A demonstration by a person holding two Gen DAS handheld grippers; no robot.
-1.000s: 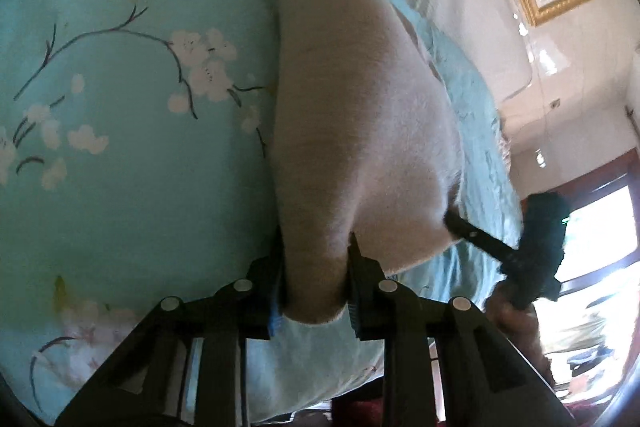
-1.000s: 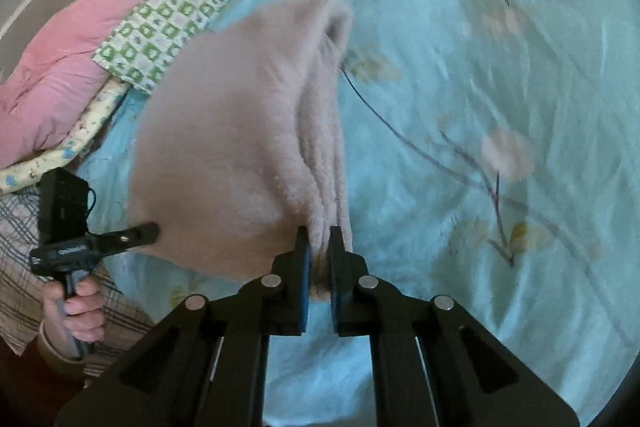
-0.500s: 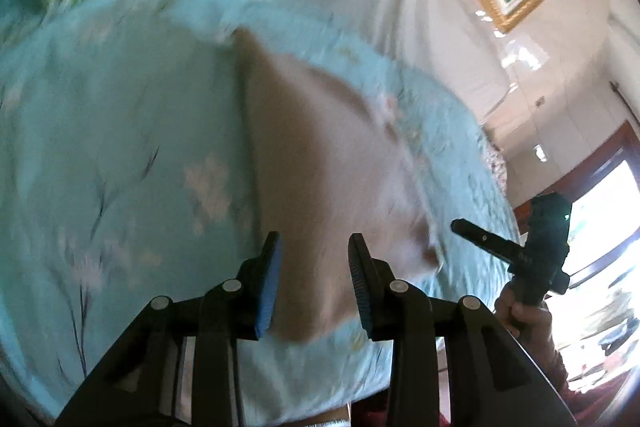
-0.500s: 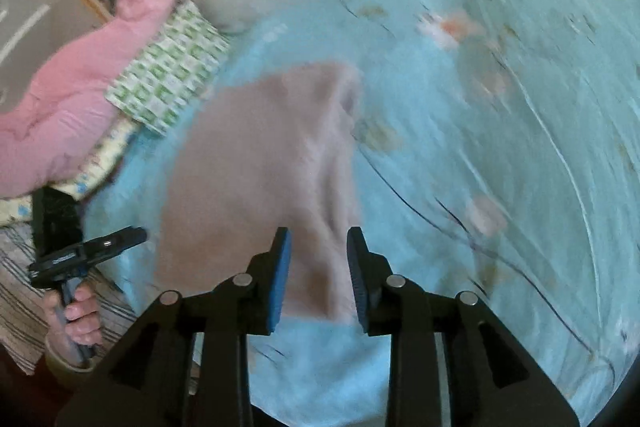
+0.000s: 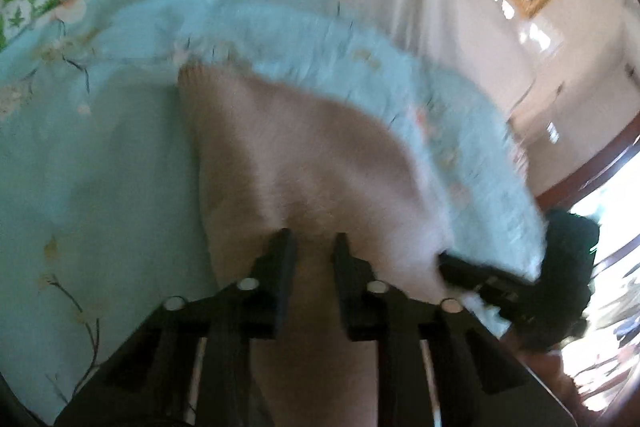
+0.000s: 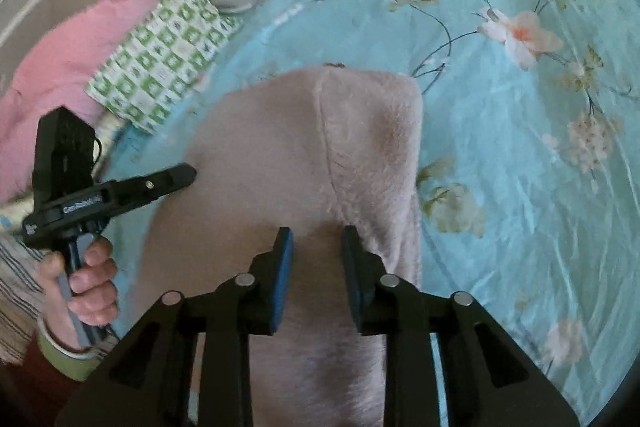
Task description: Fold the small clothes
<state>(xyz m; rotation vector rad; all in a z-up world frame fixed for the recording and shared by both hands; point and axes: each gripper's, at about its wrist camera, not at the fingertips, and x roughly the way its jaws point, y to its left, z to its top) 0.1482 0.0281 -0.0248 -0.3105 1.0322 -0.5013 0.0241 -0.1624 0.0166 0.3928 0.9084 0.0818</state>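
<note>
Item: 1 pink fleece garment (image 6: pixel 304 155), folded flat on the bed (image 6: pixel 520 187); my left tool (image 5: pixel 310 247) and right tool (image 6: pixel 316 243) hover spread and empty, apparently (left view blurred) to leave the fold undisturbed.

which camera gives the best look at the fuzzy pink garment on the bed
The right wrist view. There the fuzzy pink garment is sharp, showing its seam and folded far edge on the blue floral bedsheet. The left wrist view shows the same garment blurred, with its outline smeared and its near end hidden behind the fingers.
</note>
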